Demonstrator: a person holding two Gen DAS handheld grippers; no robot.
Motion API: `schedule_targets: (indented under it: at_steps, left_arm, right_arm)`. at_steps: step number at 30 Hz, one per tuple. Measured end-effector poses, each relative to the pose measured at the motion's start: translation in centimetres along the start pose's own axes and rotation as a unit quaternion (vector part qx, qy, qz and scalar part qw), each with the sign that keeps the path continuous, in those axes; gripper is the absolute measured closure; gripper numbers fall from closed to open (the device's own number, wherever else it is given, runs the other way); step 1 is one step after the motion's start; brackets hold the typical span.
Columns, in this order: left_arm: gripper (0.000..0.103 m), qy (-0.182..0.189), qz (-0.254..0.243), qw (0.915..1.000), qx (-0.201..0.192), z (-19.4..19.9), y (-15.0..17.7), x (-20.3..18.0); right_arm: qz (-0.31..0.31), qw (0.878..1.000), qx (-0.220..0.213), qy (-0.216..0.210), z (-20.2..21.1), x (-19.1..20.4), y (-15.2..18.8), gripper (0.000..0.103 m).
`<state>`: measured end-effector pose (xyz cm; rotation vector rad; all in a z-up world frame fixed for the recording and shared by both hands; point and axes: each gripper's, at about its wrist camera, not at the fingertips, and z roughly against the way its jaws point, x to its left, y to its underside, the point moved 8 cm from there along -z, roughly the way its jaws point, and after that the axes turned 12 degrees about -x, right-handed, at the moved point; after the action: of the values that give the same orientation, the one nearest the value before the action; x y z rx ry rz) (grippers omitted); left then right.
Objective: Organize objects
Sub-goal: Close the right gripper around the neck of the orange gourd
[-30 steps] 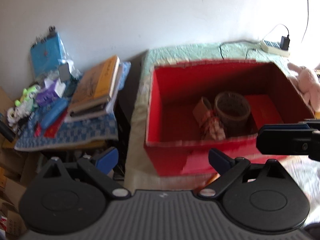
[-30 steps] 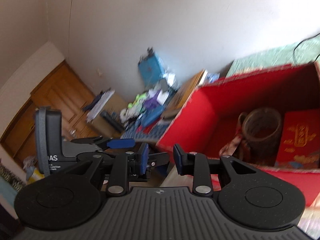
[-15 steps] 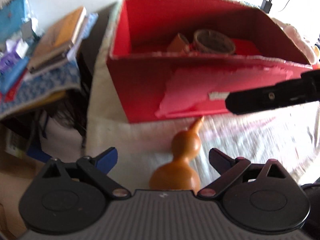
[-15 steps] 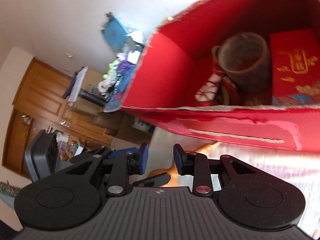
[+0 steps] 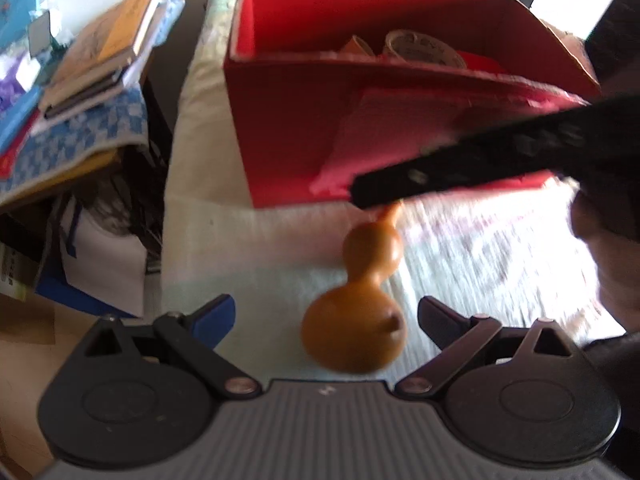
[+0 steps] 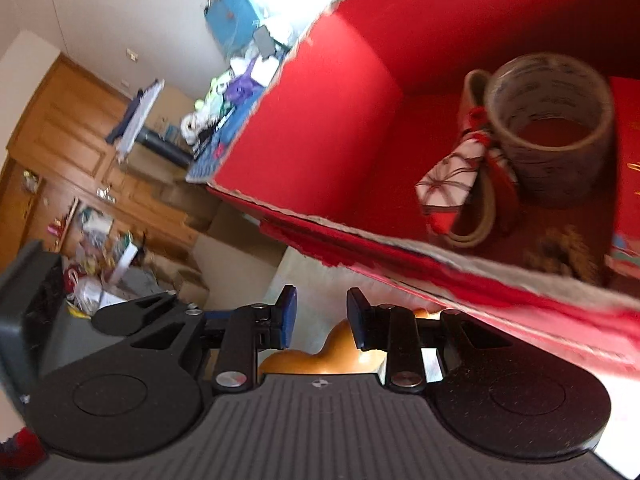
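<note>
Closer now, gourd (image 5: 356, 320) lies between open left tongs (image 5: 326, 316); right tongs (image 6: 322, 318) parted.

Daylight flooded in from ahead and to the right of the left gripper (image 5: 326, 320), blowing the bedspread (image 5: 480, 248) and wall to white. The gourd (image 5: 360, 312) between its fingers was soft with motion blur, as was the dark bar crossing above. Fisheye bending curved the red box (image 6: 340, 128) edges. Beyond the right gripper (image 6: 322, 318), the box interior sat in shade, its near rim smeared.
</note>
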<state>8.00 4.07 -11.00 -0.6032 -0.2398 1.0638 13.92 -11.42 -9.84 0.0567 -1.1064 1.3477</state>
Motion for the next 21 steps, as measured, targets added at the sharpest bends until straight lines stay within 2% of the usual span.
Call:
schedule_targets:
  at_steps: [8, 11, 15, 17, 21]
  left_arm:
    - [0.008, 0.073, 0.013, 0.9971, 0.019, 0.3, 2.2, -2.4]
    - [0.011, 0.066, 0.003, 0.9976, 0.021, -0.5, 2.3, -3.1]
    - [0.016, 0.067, 0.02, 0.9969, 0.035, -1.6, 2.4, -2.8]
    - [0.021, 0.06, 0.028, 0.9972, 0.037, -1.9, 2.3, -2.4]
    - [0.021, 0.041, 0.038, 0.9979, 0.032, -2.4, 1.5, -1.2]
  right_arm:
    - [0.001, 0.999, 0.033, 0.017, -1.4, -0.9, 1.1, 0.072]
    - [0.012, 0.999, 0.036, 0.029, -1.2, -1.1, 1.4, 0.074]
    - [0.023, 0.997, 0.04, 0.059, -0.5, -1.9, 1.7, 0.072]
    - [0.015, 0.997, 0.036, 0.067, 0.2, -2.7, 1.8, 0.072]
    - [-0.01, 0.997, 0.027, 0.071, 1.7, -4.1, 1.8, 0.071]
